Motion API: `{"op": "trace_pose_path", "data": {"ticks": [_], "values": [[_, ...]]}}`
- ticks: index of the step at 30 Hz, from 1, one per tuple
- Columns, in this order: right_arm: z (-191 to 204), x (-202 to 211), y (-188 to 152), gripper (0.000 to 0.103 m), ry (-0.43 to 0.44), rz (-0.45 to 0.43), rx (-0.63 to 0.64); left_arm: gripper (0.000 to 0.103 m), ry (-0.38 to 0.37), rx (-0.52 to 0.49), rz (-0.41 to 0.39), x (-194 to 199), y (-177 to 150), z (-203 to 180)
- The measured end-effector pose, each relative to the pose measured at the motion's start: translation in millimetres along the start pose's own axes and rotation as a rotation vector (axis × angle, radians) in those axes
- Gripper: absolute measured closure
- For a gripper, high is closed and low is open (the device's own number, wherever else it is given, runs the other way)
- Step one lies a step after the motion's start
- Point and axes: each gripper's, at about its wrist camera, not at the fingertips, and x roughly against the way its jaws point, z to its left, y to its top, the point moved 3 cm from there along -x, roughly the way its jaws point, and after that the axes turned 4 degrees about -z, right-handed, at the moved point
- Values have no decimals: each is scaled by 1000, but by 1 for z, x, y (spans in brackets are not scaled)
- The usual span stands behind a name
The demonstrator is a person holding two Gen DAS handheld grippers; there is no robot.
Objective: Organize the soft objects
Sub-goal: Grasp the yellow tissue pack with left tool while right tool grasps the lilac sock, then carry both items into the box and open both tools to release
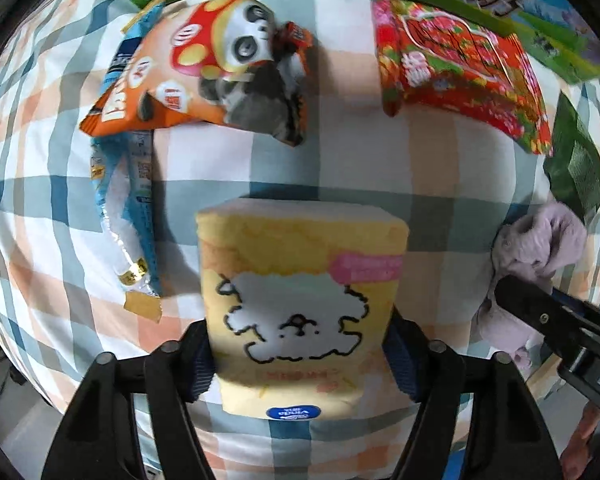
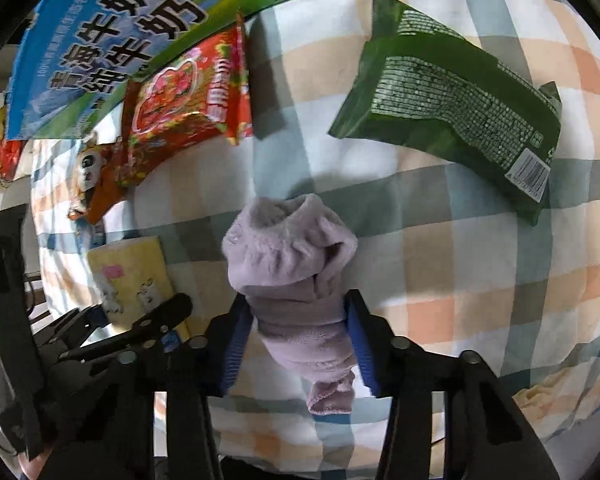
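My left gripper is shut on a yellow tissue pack with a white cartoon dog, held above the checked cloth. My right gripper is shut on a rolled lilac sock. The sock also shows at the right edge of the left wrist view, with the right gripper's finger on it. The tissue pack and the left gripper show at the lower left of the right wrist view.
An orange panda snack bag, a blue wrapper and a red snack bag lie ahead on the cloth. A dark green bag lies at the right. A green-and-blue milk carton box stands along the far edge.
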Motion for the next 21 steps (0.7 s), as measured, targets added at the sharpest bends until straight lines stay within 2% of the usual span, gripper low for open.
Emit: {"op": "trace_pose_path", "data": {"ticks": [3, 8, 11, 17, 19, 20, 21], "values": [[-1, -2, -2, 61, -10, -5, -8, 43, 1, 19, -23, 3, 1, 8], [4, 9, -6, 65, -47, -26, 1, 43, 47, 13, -95, 34, -32, 33], [10, 24, -13, 65, -40, -49, 11, 43, 46, 8, -142, 57, -53, 37], [20, 86, -22, 65, 9, -141, 29, 43, -9, -25, -254, 125, -104, 48], [23, 114, -19, 65, 35, -180, 28, 43, -33, -36, -293, 147, -113, 54], [24, 126, -16, 65, 47, -199, 30, 43, -45, -38, -312, 164, -132, 58], [24, 141, -13, 65, 57, -220, 33, 43, -59, -41, -330, 175, -138, 64]]}}
